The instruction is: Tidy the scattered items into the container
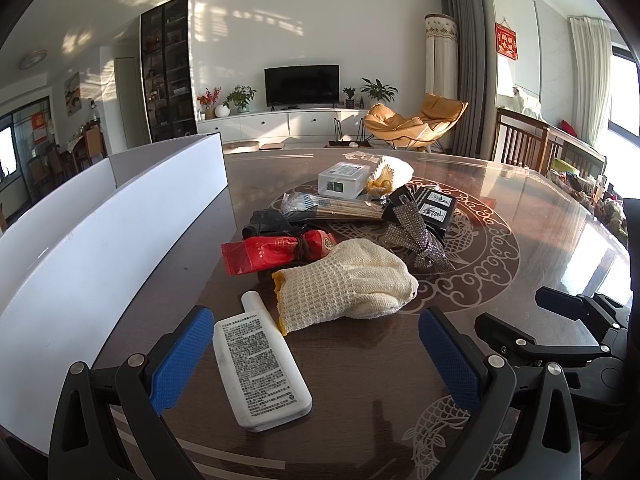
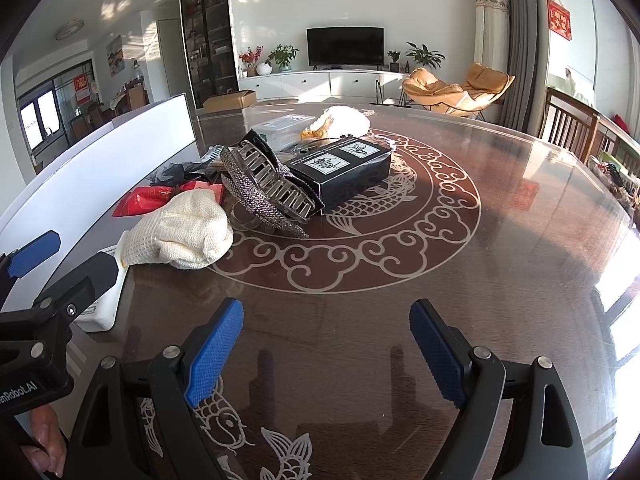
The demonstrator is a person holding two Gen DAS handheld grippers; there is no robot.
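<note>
My left gripper (image 1: 316, 354) is open low over the table, with a white flat bottle (image 1: 258, 364) lying between its blue pads, close to the left one. Just beyond lies a cream knit glove (image 1: 348, 280), then a red packet (image 1: 276, 254), a rhinestone hair claw (image 1: 416, 242), a black box (image 1: 434, 210), a bundle of sticks (image 1: 344, 212), a clear plastic box (image 1: 344, 180) and a second glove (image 1: 390, 172). The white container (image 1: 100, 240) stands along the left. My right gripper (image 2: 326, 344) is open over bare table, short of the glove (image 2: 188, 232) and hair claw (image 2: 268, 192).
The dark round table (image 2: 520, 208) has a glass top with fish patterns. Wooden chairs (image 1: 520, 140) stand at its far right edge. The left gripper (image 2: 44, 276) shows at the left of the right wrist view, with a hand (image 2: 44, 440) below it.
</note>
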